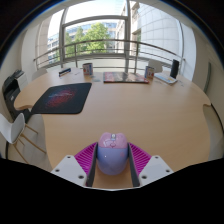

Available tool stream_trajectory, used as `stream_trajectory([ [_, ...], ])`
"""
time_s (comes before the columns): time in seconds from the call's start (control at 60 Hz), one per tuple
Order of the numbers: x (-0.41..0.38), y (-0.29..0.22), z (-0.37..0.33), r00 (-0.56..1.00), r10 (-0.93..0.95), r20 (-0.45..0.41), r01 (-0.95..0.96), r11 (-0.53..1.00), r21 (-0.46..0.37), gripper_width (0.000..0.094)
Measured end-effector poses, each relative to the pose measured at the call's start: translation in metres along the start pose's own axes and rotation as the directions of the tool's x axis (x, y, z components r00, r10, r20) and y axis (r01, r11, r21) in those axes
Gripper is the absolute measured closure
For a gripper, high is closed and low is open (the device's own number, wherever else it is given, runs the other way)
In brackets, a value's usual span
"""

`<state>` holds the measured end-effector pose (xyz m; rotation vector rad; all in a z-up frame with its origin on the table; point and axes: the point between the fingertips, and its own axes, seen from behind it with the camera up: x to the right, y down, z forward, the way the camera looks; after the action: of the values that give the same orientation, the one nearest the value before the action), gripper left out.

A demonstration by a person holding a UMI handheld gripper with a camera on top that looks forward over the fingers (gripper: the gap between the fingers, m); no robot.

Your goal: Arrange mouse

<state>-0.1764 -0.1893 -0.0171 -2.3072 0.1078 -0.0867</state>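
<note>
A pale lilac computer mouse (111, 154) sits between my gripper's (112, 158) two fingers, low over the wooden table (150, 115). Both pink pads (87, 157) press against its sides, so the fingers are shut on it. A dark mouse mat (62, 97) with a reddish pattern lies on the table well beyond the fingers, to the left.
Chairs (12, 110) stand along the table's left side. At the far edge are a small dark object (87, 69), a flat laptop-like item (122, 76) and a dark upright object (174, 68). Large windows with a railing lie beyond.
</note>
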Motion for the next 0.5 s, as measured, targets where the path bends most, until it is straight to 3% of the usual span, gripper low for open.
stream_trajectory([
  [0.15, 0.0, 0.0, 0.0, 1.0, 0.026, -0.009, -0.026, 1.0, -0.014, 0.0483],
  [0.3, 0.004, -0.012, -0.008, 0.998, 0.044, -0.049, -0.045, 0.999, -0.013, 0.0484],
  [0.4, 0.013, -0.06, -0.016, 0.993, 0.069, -0.097, -0.065, 0.997, 0.049, 0.0483],
  [0.5, 0.013, -0.143, -0.028, 0.986, 0.107, -0.129, -0.087, 0.984, 0.157, 0.0483],
])
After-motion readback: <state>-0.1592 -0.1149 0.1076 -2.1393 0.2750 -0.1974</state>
